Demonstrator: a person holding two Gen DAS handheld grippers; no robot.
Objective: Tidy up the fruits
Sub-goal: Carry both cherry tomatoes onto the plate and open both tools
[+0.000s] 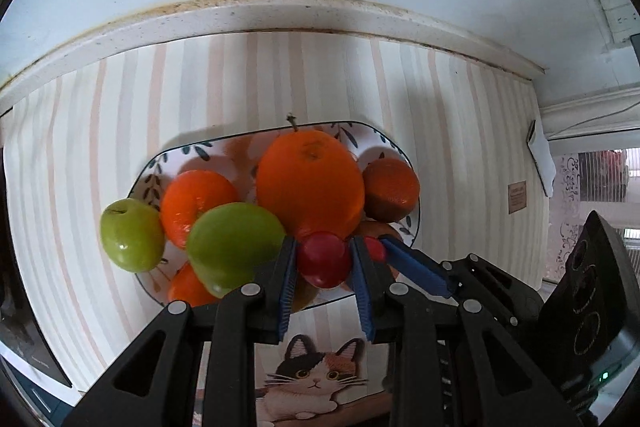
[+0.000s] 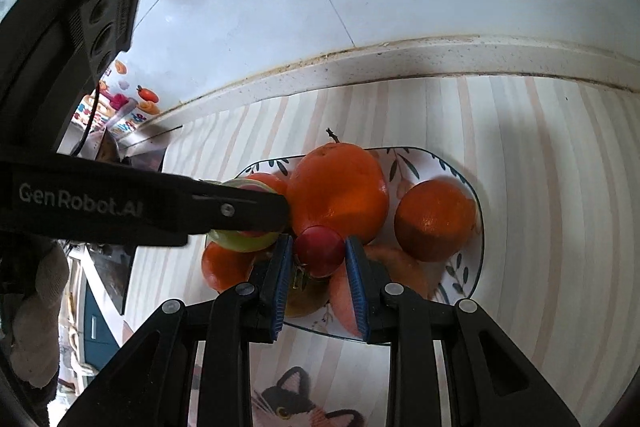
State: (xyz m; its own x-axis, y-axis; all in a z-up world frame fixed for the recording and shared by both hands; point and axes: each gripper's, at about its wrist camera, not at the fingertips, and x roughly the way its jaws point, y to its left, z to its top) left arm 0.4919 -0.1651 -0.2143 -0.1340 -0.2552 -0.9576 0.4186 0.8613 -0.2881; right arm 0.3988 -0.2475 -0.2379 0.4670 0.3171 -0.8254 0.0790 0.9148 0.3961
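Observation:
A leaf-patterned plate (image 1: 200, 153) (image 2: 460, 167) holds a big orange (image 1: 310, 181) (image 2: 338, 189), smaller oranges (image 1: 196, 205) (image 2: 434, 219) and two green apples (image 1: 132, 235). My left gripper (image 1: 323, 259) is shut on a small red fruit (image 1: 323, 259) over the plate's near edge. My right gripper (image 2: 318, 253) is shut on a second small red fruit (image 2: 320, 251) beside it; its blue finger (image 1: 416, 267) shows at the right of the left wrist view. The left gripper's arm (image 2: 140, 205) crosses the right wrist view and hides part of a green apple (image 2: 240, 241).
The plate stands on a striped mat (image 1: 80, 167) with a cat picture (image 1: 316, 379) at the near edge. A white ledge (image 1: 280, 15) and tiled wall run behind. A dark appliance (image 1: 24, 339) stands at the left.

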